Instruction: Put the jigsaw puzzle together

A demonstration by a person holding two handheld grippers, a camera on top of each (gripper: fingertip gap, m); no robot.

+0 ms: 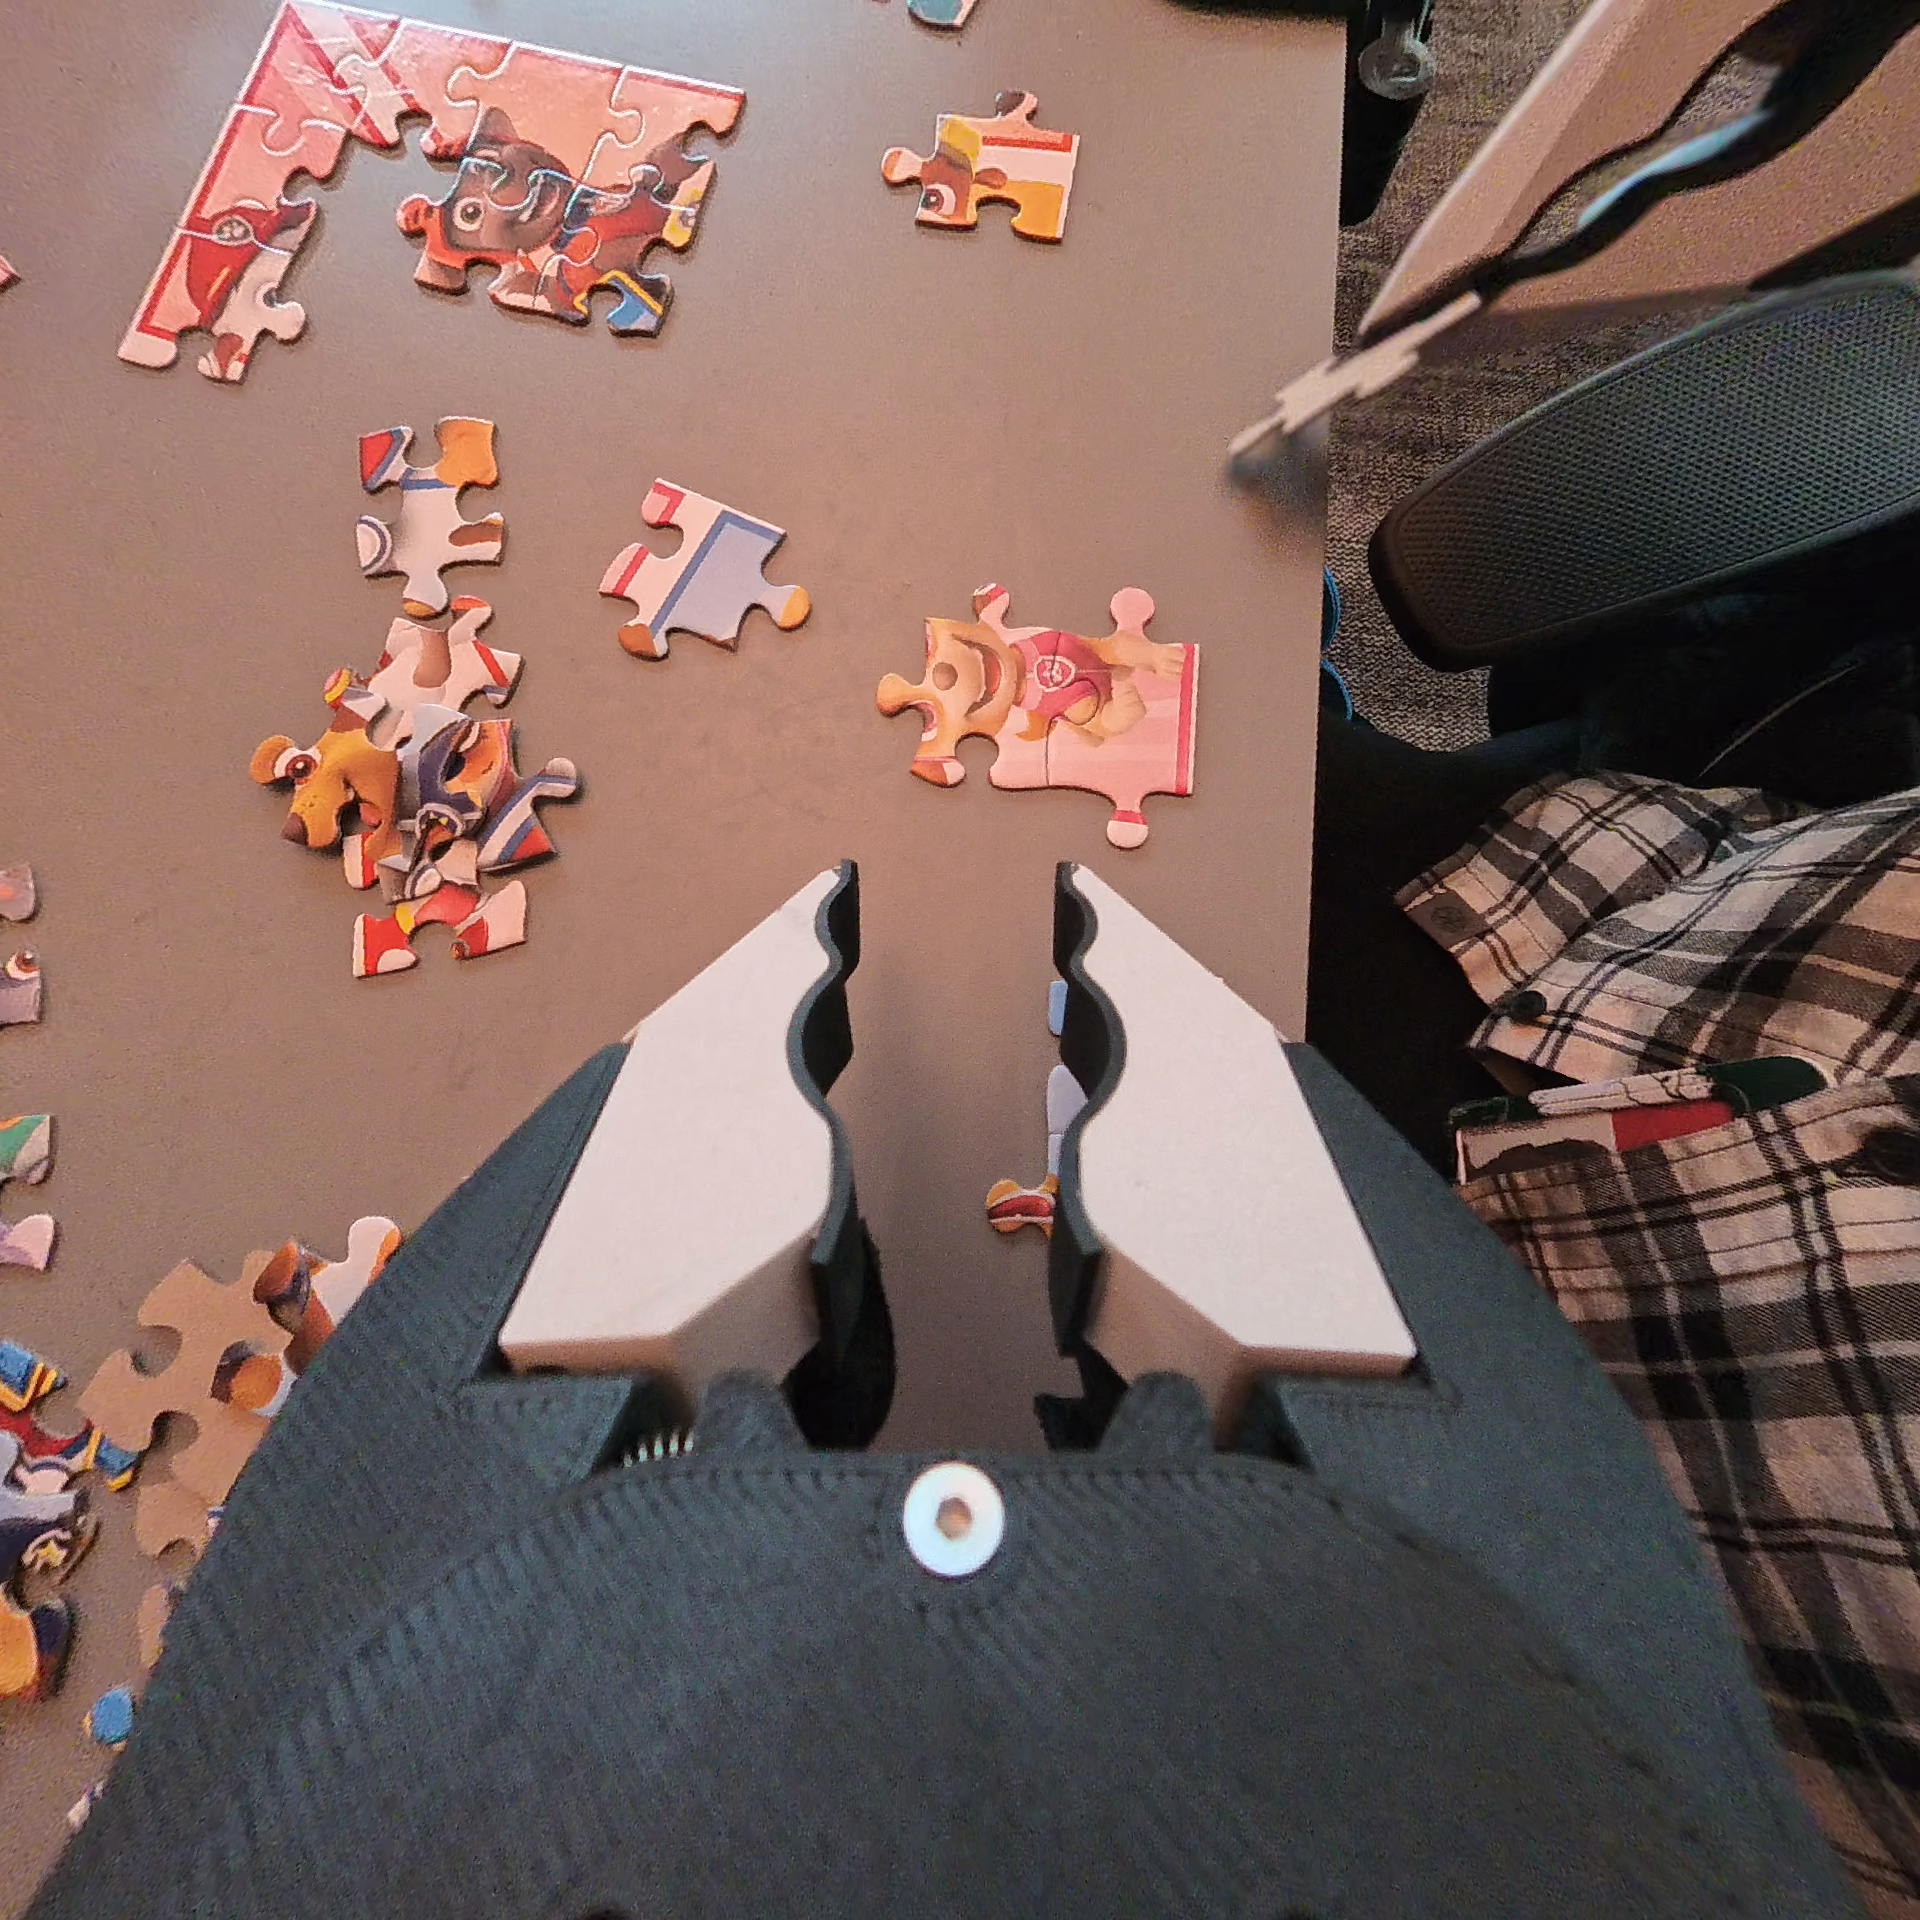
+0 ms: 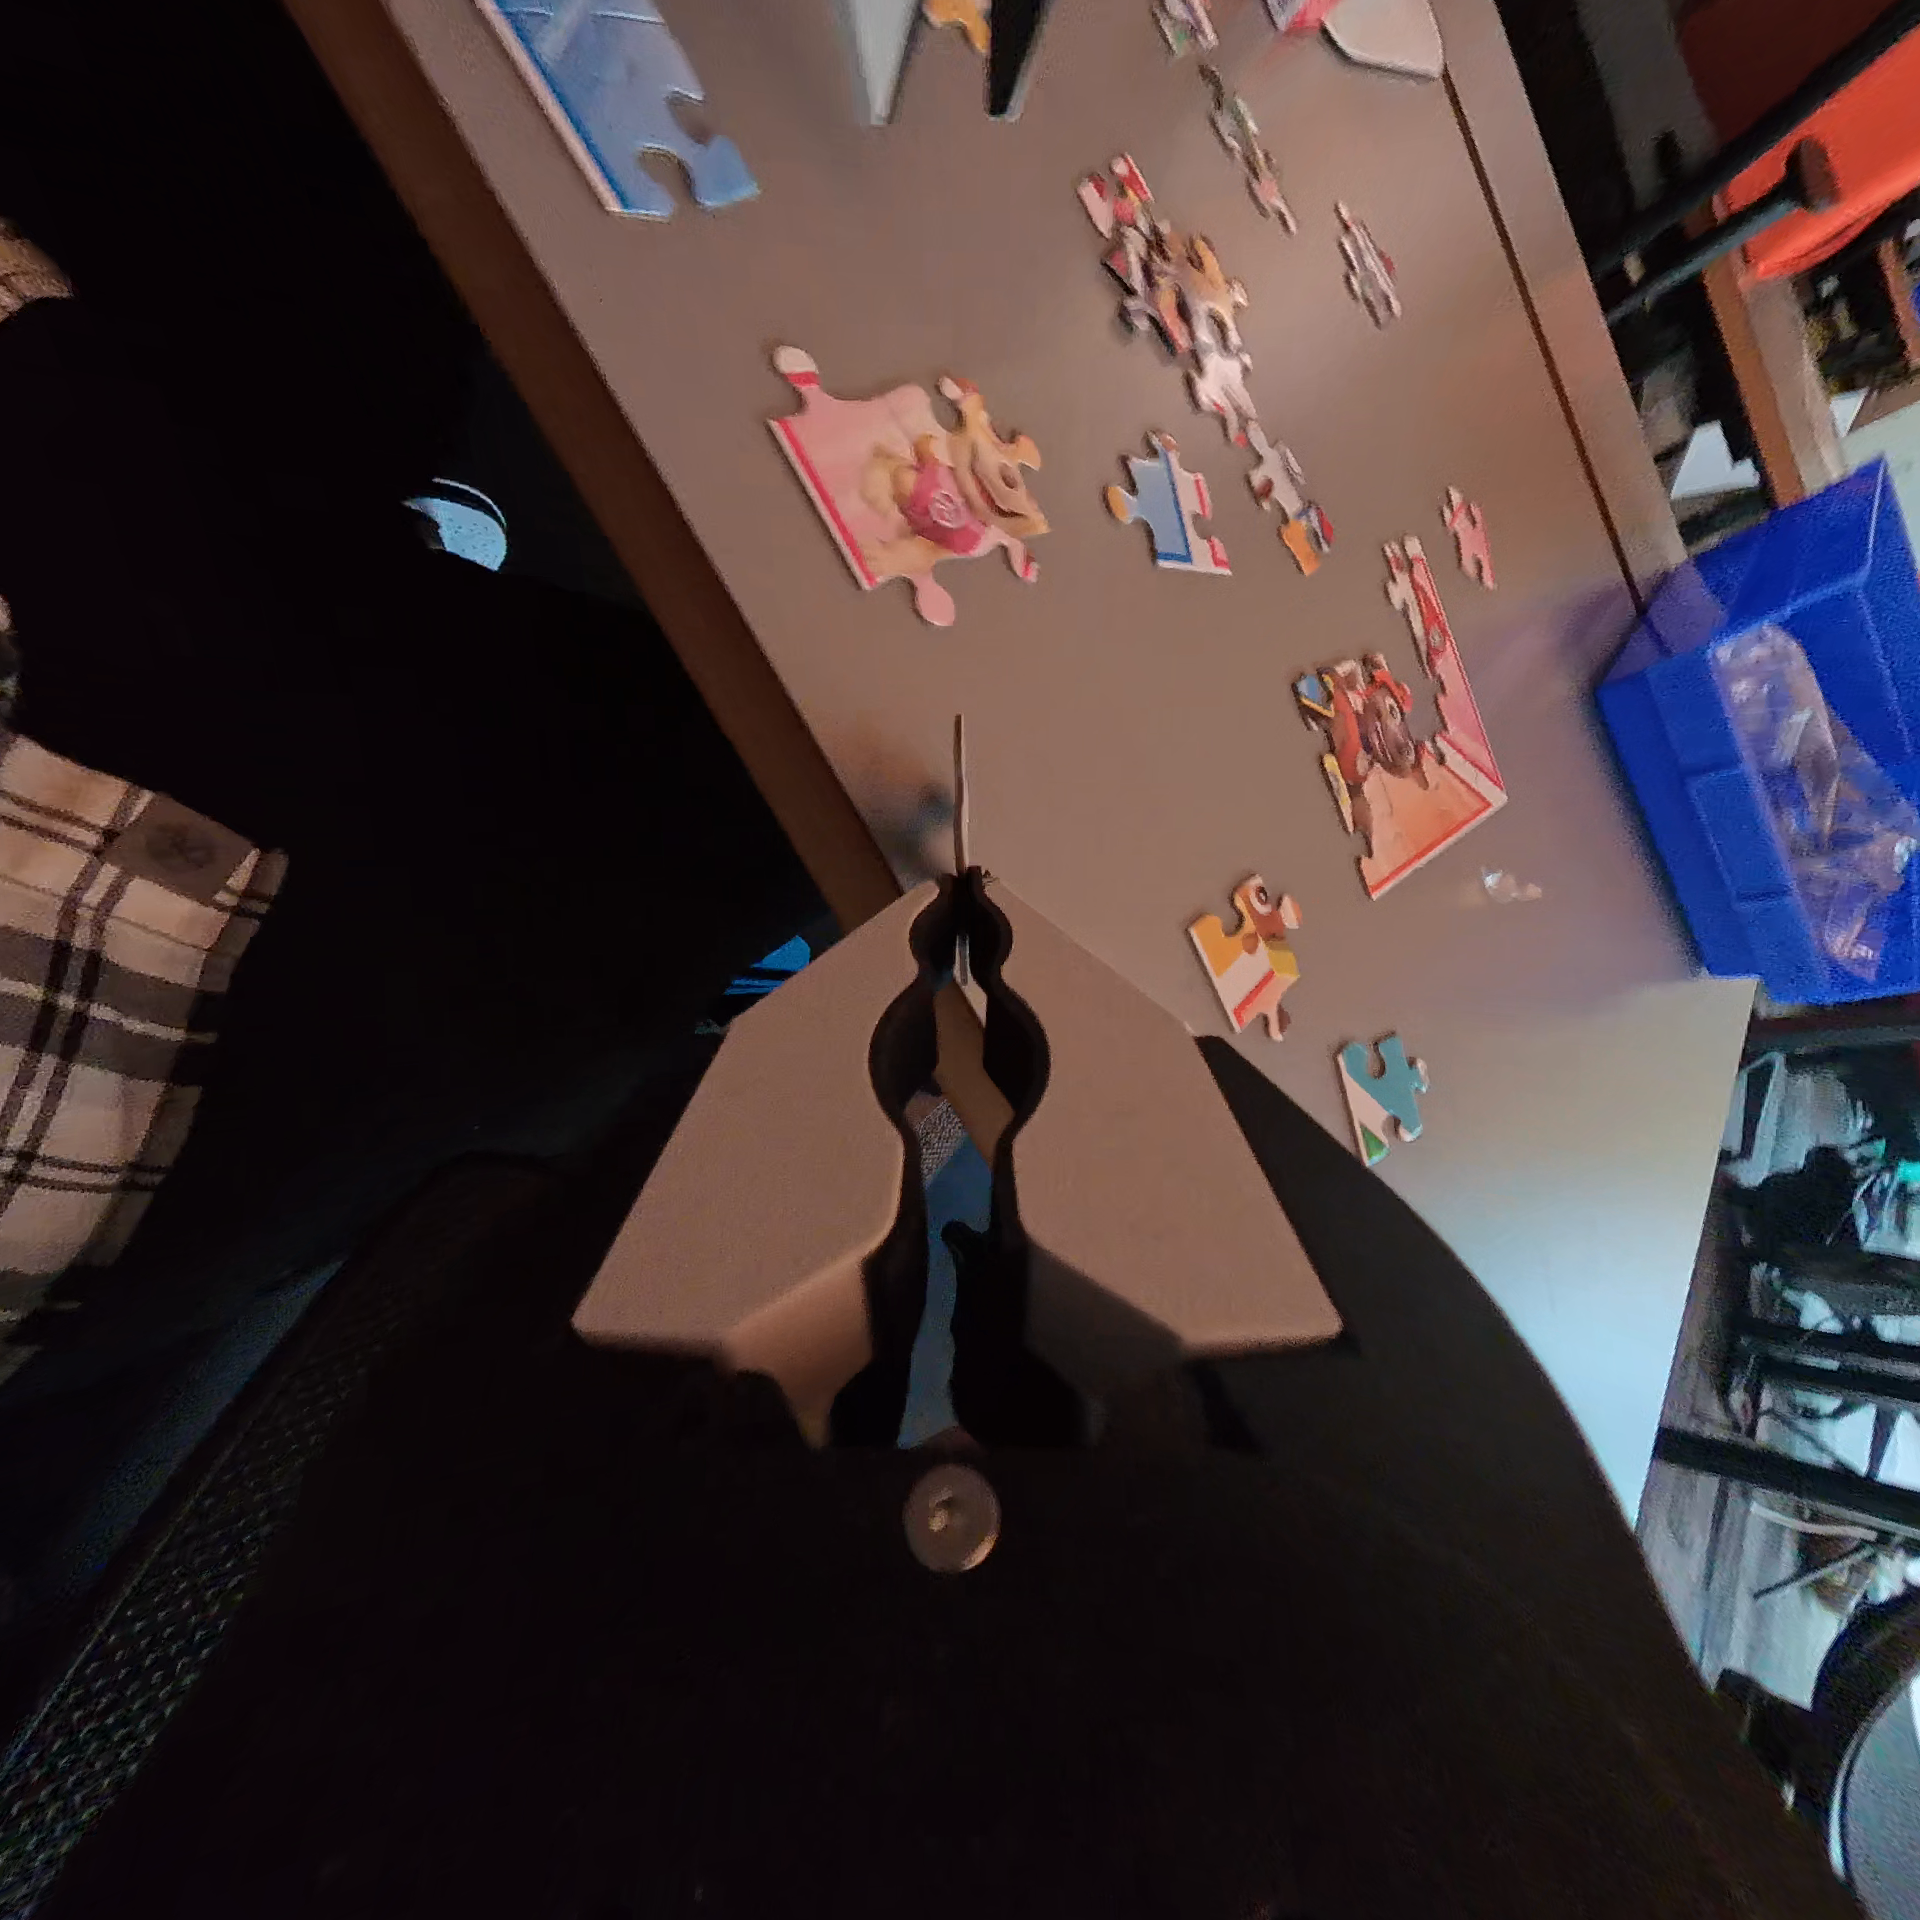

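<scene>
Puzzle pieces lie on a grey-brown table (image 1: pixel 935 416). A red corner section (image 1: pixel 416 187) is joined at the far left; it also shows in the right wrist view (image 2: pixel 1403 758). A pink joined section (image 1: pixel 1049 707) lies just ahead of my left gripper (image 1: pixel 956 883), which is open and empty above the table. My right gripper (image 2: pixel 961 883) is shut on a puzzle piece (image 2: pixel 961 800), seen edge-on, at the table's near edge. In the left wrist view it (image 1: pixel 1382 322) hangs at the table's right edge with the blurred piece (image 1: pixel 1320 400).
Loose pieces (image 1: pixel 707 571) (image 1: pixel 987 166) and an overlapping cluster (image 1: pixel 416 779) lie around. A blue joined section (image 2: pixel 644 114) lies farther off. A blue bin (image 2: pixel 1766 727) stands at the table's far side. A chair (image 1: pixel 1662 488) and a plaid sleeve (image 1: pixel 1662 987) are beside the table. Some 15 cm of space lies between my two pairs of fingers.
</scene>
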